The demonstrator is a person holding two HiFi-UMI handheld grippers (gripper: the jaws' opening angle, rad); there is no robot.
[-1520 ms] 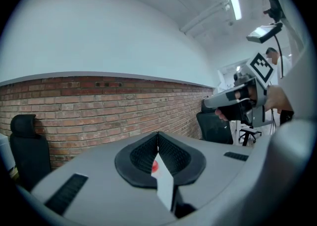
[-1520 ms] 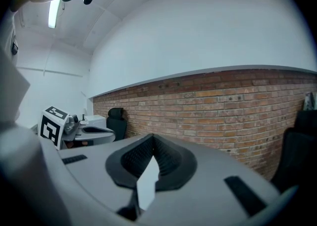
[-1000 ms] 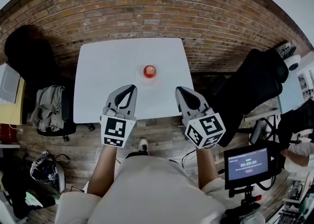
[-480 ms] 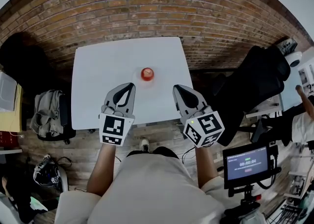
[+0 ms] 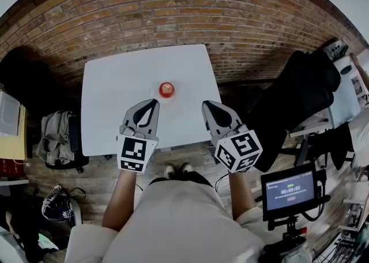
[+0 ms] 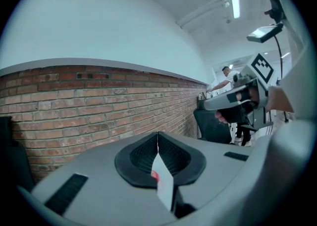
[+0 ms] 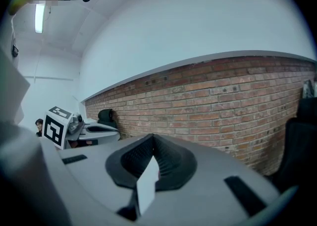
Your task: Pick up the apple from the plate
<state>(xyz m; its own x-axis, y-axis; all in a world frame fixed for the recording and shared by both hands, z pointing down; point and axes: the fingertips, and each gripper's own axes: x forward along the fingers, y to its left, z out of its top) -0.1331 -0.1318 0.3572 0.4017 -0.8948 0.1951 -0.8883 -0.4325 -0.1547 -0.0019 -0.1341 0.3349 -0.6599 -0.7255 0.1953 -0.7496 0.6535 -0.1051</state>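
1. Red apple (image 5: 166, 89) sits on a white plate (image 5: 174, 97), slightly above the middle of the head view. The plate barely stands out from the white table (image 5: 115, 83) under it.
2. Just below and left of the apple is the left gripper (image 5: 154, 102), near it but apart, its tip over the tabletop. Its jaws are pressed together with nothing gripped. In the left gripper view a sliver of red shows through the slit where they meet.
3. Lower right of the apple is the right gripper (image 5: 204, 104), a little farther off, over the table's near right part. Its jaws are likewise clenched together and hold nothing.
4. Behind the table a brick wall (image 5: 173, 8) fills the top of the frame, and a wooden floor (image 5: 86, 164) runs below the table.
5. A black chair (image 5: 300, 94) stands at the right edge, a small lit screen (image 5: 290, 190) at the lower right, and a grey jacket (image 5: 55, 132) is draped at the left.
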